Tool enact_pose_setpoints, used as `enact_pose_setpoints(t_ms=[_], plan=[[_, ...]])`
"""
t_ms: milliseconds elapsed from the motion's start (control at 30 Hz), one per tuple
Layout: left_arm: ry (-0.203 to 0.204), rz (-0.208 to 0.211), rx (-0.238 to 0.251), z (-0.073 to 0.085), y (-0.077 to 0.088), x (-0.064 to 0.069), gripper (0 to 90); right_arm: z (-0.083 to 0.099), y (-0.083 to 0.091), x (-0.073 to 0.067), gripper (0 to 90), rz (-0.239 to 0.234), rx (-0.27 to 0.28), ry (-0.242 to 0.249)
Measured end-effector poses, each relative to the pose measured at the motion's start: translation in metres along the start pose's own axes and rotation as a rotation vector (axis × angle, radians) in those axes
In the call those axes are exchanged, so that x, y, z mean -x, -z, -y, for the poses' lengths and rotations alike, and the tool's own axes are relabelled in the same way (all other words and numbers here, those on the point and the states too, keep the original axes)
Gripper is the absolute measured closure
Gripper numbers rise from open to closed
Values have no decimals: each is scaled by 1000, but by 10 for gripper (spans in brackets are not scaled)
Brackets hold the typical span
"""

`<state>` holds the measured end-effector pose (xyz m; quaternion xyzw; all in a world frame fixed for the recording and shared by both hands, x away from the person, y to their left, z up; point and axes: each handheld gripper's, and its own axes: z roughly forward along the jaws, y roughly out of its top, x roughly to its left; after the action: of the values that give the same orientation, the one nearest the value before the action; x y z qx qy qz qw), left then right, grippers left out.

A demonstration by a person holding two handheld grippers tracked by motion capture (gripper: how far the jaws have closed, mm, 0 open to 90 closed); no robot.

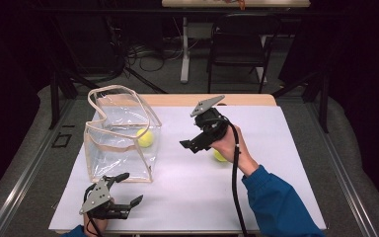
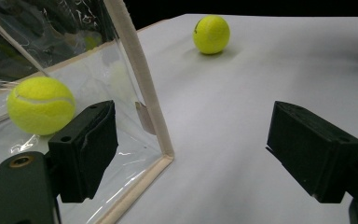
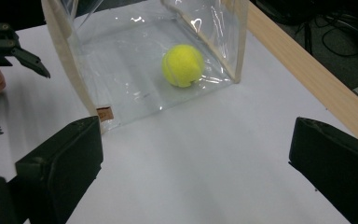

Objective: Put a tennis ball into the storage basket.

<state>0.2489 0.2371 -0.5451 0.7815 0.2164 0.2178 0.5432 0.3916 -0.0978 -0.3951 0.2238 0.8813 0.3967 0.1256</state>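
Note:
A clear plastic bag (image 1: 121, 133) with beige trim stands upright at the left of the white table sheet (image 1: 276, 148), and a yellow tennis ball (image 1: 145, 138) lies inside it. A second tennis ball (image 1: 219, 156) rests on the sheet, partly hidden behind the right hand. My right gripper (image 1: 190, 145) hangs open above the sheet, right of the bag, pointing at it. My left gripper (image 1: 132, 187) is open and empty near the front edge, just in front of the bag's corner (image 2: 140, 79). The left gripper view has the bagged ball (image 2: 40, 105) close by and the loose ball (image 2: 211, 34) farther off. In the right gripper view the bagged ball (image 3: 182, 65) lies ahead.
A wooden table edge (image 3: 303, 70) borders the sheet at the far side. A black chair (image 1: 239, 47) and a white table leg (image 1: 184, 49) stand on the floor beyond. Bare sheet lies between the two grippers.

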Motion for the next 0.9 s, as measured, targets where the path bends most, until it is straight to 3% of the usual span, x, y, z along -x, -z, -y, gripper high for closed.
enact_pose_setpoints(t_ms=[533, 900], plan=[[15, -20, 7, 3, 8, 0, 161, 46, -3, -1, 0, 40, -43, 8], [5, -15, 4, 2, 5, 0, 161, 78, 2, -7, 0, 37, -30, -20]])
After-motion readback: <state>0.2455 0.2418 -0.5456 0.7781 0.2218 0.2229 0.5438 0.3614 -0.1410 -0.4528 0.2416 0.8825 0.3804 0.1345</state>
